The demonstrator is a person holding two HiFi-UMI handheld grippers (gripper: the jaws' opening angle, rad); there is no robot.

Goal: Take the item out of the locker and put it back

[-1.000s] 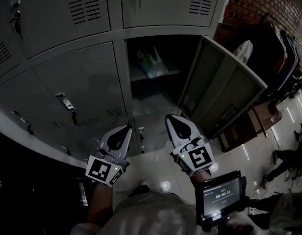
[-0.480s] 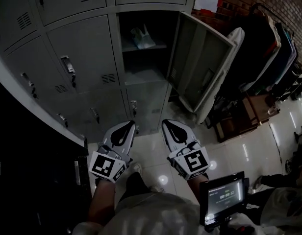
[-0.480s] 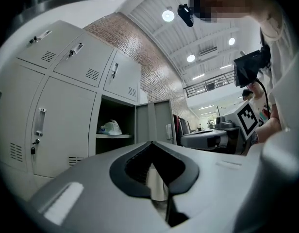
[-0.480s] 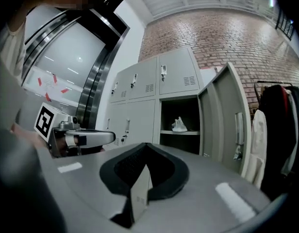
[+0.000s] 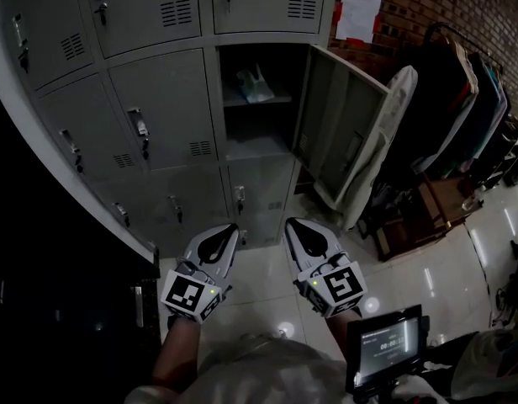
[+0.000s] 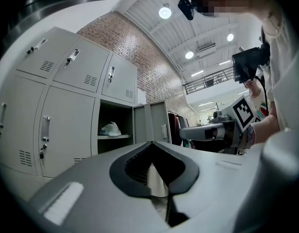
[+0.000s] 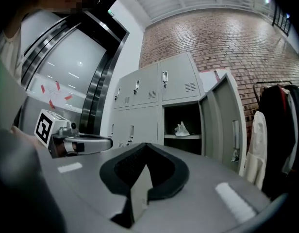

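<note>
The open locker [image 5: 257, 116] stands in the grey bank, its door [image 5: 341, 146] swung out to the right. A white crumpled item [image 5: 255, 85] lies on the shelf inside; it also shows as the small white item [image 6: 110, 129] in the left gripper view and the white item [image 7: 182, 129] in the right gripper view. My left gripper [image 5: 220, 234] and right gripper [image 5: 303, 229] hang side by side low above the floor, well short of the locker. Both are shut with nothing in them. The left gripper's own jaws [image 6: 152, 160] and the right gripper's [image 7: 140, 171] meet at the tips.
Closed lockers [image 5: 162, 112] with handles fill the left and top. Coats on a rack [image 5: 461, 116] and a brick wall [image 5: 427, 7] with papers stand at the right. A handheld screen [image 5: 385, 350] sits at the bottom right. The tiled floor [image 5: 267, 272] is glossy.
The head view has drawn back and up from the lockers, so more of the bank shows. Both grippers stay shut and side by side. The item has not left the shelf.
</note>
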